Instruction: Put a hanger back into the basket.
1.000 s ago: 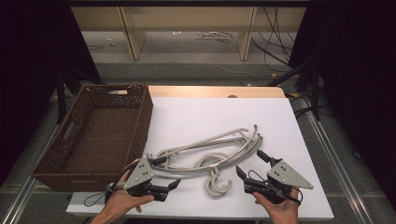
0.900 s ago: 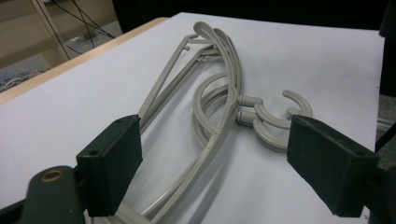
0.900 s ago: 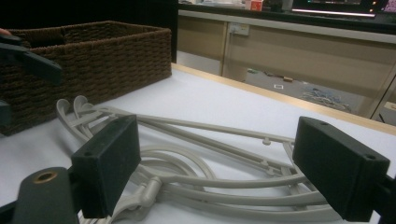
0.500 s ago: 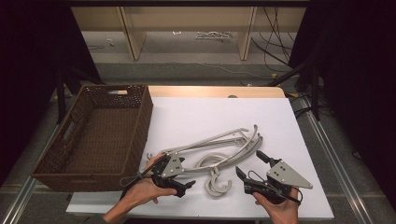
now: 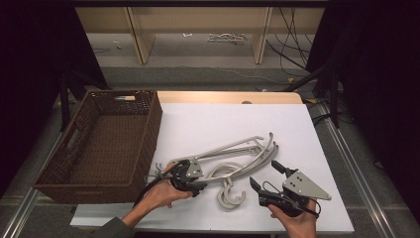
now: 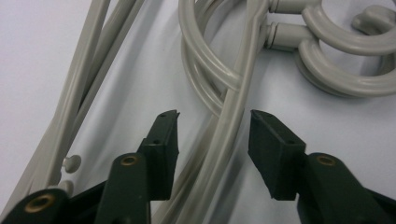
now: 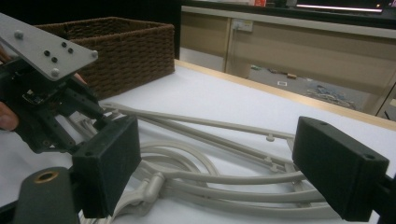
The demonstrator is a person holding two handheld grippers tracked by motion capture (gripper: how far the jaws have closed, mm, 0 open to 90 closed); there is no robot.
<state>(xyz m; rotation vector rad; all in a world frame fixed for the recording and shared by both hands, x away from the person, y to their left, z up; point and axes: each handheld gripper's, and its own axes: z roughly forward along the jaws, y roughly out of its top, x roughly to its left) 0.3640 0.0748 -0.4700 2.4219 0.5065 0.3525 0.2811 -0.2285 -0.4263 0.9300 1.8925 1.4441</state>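
- Left gripper view: my left gripper (image 6: 215, 123) has just been closing, its jaws straddling a bar of the grey hangers (image 6: 229, 135) without pinching it yet.
- My right gripper (image 5: 266, 174) waits spread.
- The hangers lie on the white table (image 5: 223, 124); the basket (image 5: 148, 124) holds nothing, so nothing is moved yet.

Grey hangers (image 5: 233, 158); brown woven basket (image 5: 99, 144); white table (image 5: 218, 124).

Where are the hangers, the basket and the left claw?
hangers (image 5: 233, 148), high view, on the long straight bars.
basket (image 5: 148, 130), high view, on its right wall.
left claw (image 6: 214, 128), left gripper view, midway between its fingertips.
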